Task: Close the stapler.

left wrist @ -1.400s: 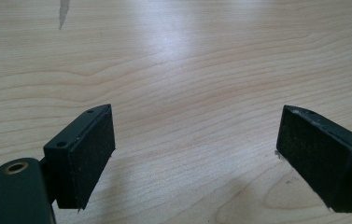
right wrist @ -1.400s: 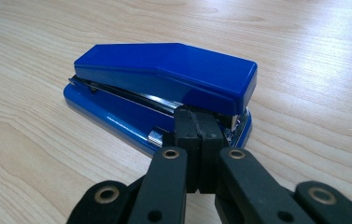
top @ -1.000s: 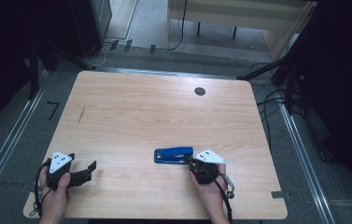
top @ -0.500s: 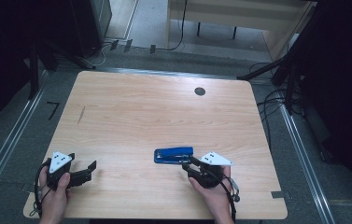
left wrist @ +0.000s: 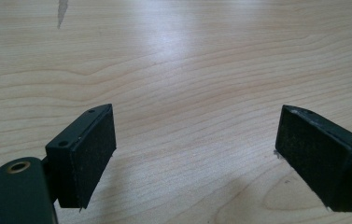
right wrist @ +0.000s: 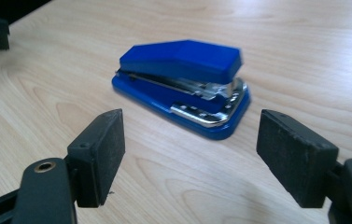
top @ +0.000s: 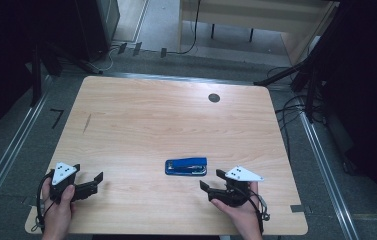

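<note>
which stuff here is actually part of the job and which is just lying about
Part of the job:
- blue stapler, flat on the table
- right claw, jaws just opened, nothing between them, stapler just ahead

Just there:
- left claw, open over bare wood
- dark round disc near the far edge
- cables on the floor

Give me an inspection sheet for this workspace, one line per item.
Surface: wooden table, one dark streak and a round grommet.
Job's things: blue stapler, closed, lying flat, apart from both grippers.
Clutter: nothing seen.
Grippers: left gripper open, nothing between the jaws; right gripper has just been opening, nothing between the jaws, stapler ahead of it.
Cables: one trails from each gripper; more on the floor by the table's right.
Surroundings: grey floor, wooden furniture behind.
</note>
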Action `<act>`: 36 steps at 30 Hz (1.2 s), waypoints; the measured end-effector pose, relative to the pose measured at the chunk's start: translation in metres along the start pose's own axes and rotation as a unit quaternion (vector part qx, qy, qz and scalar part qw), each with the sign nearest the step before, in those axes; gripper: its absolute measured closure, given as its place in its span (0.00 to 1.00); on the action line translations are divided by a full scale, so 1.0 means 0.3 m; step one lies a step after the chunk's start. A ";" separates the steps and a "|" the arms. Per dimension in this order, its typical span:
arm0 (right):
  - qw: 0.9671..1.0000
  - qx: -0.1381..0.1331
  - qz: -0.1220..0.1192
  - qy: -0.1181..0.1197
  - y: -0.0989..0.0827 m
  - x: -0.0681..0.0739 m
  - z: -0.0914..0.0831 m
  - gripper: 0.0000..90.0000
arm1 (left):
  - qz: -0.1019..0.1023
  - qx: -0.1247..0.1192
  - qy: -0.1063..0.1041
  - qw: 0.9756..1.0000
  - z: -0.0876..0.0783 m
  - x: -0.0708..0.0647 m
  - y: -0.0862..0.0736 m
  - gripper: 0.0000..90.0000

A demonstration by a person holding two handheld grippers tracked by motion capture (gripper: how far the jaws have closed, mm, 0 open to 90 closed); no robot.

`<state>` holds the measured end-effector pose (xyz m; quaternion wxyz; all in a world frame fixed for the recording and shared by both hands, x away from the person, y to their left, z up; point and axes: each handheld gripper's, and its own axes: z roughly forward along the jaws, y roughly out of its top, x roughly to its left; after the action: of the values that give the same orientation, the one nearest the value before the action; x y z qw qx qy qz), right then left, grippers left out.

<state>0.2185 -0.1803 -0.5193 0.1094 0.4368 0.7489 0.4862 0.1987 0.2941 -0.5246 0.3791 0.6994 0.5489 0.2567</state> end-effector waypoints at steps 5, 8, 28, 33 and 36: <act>1.000 -0.010 0.013 0.000 -0.005 -0.032 -0.032 0.22 | -0.003 -0.007 0.000 1.000 -0.003 0.000 -0.003 0.14; 1.000 -0.012 0.021 -0.002 -0.011 -0.055 -0.047 0.21 | -0.003 -0.007 0.000 1.000 -0.003 -0.001 -0.003 0.14; 0.998 -0.015 0.038 -0.040 -0.067 -0.161 -0.166 0.21 | -0.002 -0.007 0.000 1.000 -0.006 -0.001 -0.004 0.14; 0.998 -0.014 0.043 -0.044 -0.083 -0.187 -0.196 0.18 | -0.002 -0.006 0.000 1.000 -0.006 -0.001 -0.004 0.14; 0.998 -0.018 0.045 -0.050 -0.090 -0.201 -0.218 0.18 | -0.001 -0.006 -0.001 1.000 -0.005 -0.001 -0.004 0.14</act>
<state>0.2009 -0.2714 -0.5245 0.1332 0.4917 0.7130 0.4817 0.1966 0.2944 -0.5247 0.3845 0.6966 0.5476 0.2590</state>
